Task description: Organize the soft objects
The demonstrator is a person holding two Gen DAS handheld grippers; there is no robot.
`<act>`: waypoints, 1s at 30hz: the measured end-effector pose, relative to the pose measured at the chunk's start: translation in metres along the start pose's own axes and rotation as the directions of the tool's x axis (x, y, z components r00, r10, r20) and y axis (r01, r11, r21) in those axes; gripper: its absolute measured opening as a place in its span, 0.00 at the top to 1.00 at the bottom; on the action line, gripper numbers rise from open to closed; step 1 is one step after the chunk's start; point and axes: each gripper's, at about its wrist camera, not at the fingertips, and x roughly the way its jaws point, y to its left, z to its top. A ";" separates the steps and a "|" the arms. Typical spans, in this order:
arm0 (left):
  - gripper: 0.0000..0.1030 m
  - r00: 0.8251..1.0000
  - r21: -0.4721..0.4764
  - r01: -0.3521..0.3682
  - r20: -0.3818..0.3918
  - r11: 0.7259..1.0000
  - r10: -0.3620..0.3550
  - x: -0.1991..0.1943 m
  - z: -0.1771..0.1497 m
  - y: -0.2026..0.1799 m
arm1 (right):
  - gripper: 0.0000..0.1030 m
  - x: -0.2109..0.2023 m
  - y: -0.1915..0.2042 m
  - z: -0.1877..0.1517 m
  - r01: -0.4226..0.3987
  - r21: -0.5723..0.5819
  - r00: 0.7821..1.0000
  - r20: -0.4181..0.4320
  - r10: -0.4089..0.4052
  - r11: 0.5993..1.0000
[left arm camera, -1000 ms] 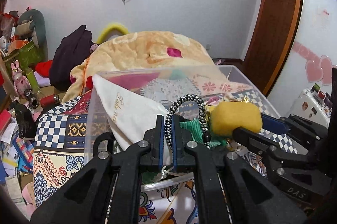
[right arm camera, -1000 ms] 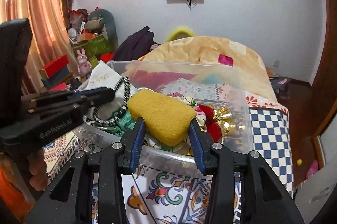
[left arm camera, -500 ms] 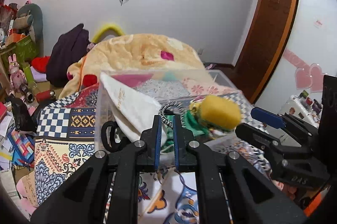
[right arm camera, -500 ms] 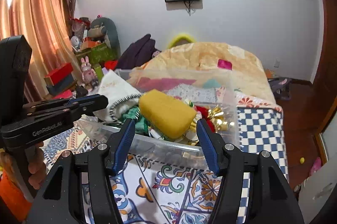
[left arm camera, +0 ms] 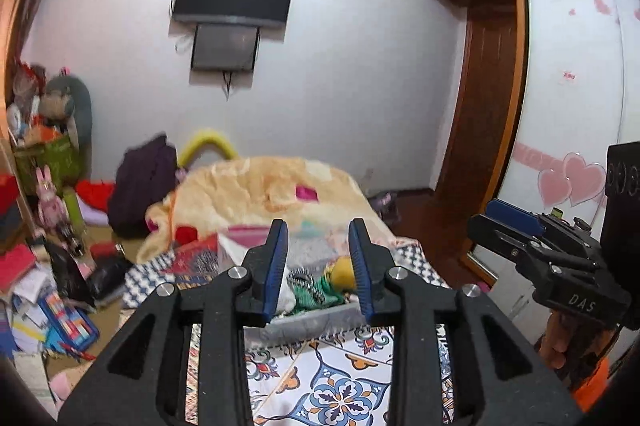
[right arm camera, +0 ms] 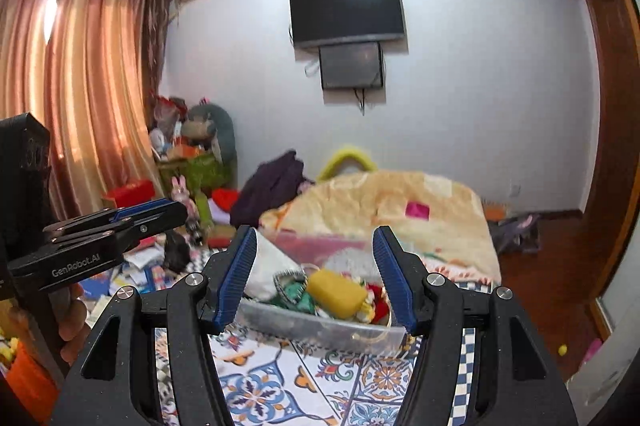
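Left tool (left arm camera: 318,266) hangs clear of the clear plastic bin (right arm camera: 320,326) with its jaws just opened and nothing between them; the black-and-white cord (left arm camera: 306,280) lies in the bin, apparently let go there because that is where soft things belong. To its right sits one yellow sponge (right arm camera: 336,294) (on top of the pile, beside red and gold trimmings (right arm camera: 378,300)). Right tool (right arm camera: 314,278) stands apart too, empty and raised off the bin, which rests on the patterned bedcover (right arm camera: 280,386). Count: two tools, one bin, one cord, one sponge.
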 end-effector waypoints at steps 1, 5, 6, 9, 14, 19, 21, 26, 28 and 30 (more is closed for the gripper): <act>0.59 1.000 0.007 -0.003 0.015 1.000 0.003 -0.006 0.001 -0.003 | 0.39 -0.003 0.001 0.002 -0.001 -0.003 1.000 0.010 0.001 1.000; 0.41 0.994 0.043 -0.041 0.100 0.998 0.037 -0.033 0.005 -0.014 | 0.28 -0.017 0.008 0.007 -0.003 -0.012 0.998 0.061 0.004 1.000; 0.36 0.993 0.051 -0.045 0.110 0.998 0.039 -0.037 0.005 -0.016 | 0.22 -0.020 0.009 0.009 -0.002 -0.011 0.997 0.073 0.003 1.000; 0.24 0.992 0.051 -0.024 0.125 0.998 0.017 -0.046 0.005 -0.020 | 0.15 -0.024 0.012 0.011 0.006 -0.006 0.995 0.100 -0.006 1.000; 0.11 0.989 0.043 -0.028 0.144 0.999 0.022 -0.055 0.004 -0.021 | 0.00 -0.028 0.013 0.011 0.014 0.005 0.993 0.121 -0.015 1.000; 0.02 0.984 0.034 -0.061 0.167 0.998 0.054 -0.061 0.002 -0.021 | 0.00 -0.036 0.017 0.006 0.023 -0.007 0.989 0.144 -0.022 1.000; 0.02 0.984 0.044 -0.067 0.168 0.997 0.059 -0.062 0.001 -0.021 | 0.00 -0.036 0.017 0.006 0.022 -0.007 0.989 0.144 -0.020 1.000; 0.01 0.981 0.065 -0.088 0.176 0.994 0.075 -0.065 -0.002 -0.024 | 0.00 -0.036 0.018 0.004 0.020 -0.004 0.990 0.143 -0.019 1.000; 0.01 0.981 0.069 -0.090 0.177 0.994 0.076 -0.065 -0.003 -0.026 | 0.00 -0.036 0.017 0.003 0.019 -0.002 0.990 0.142 -0.019 1.000; 0.01 0.982 0.067 -0.086 0.174 0.994 0.073 -0.065 -0.004 -0.026 | 0.00 -0.035 0.017 0.003 0.017 0.000 0.990 0.141 -0.017 1.000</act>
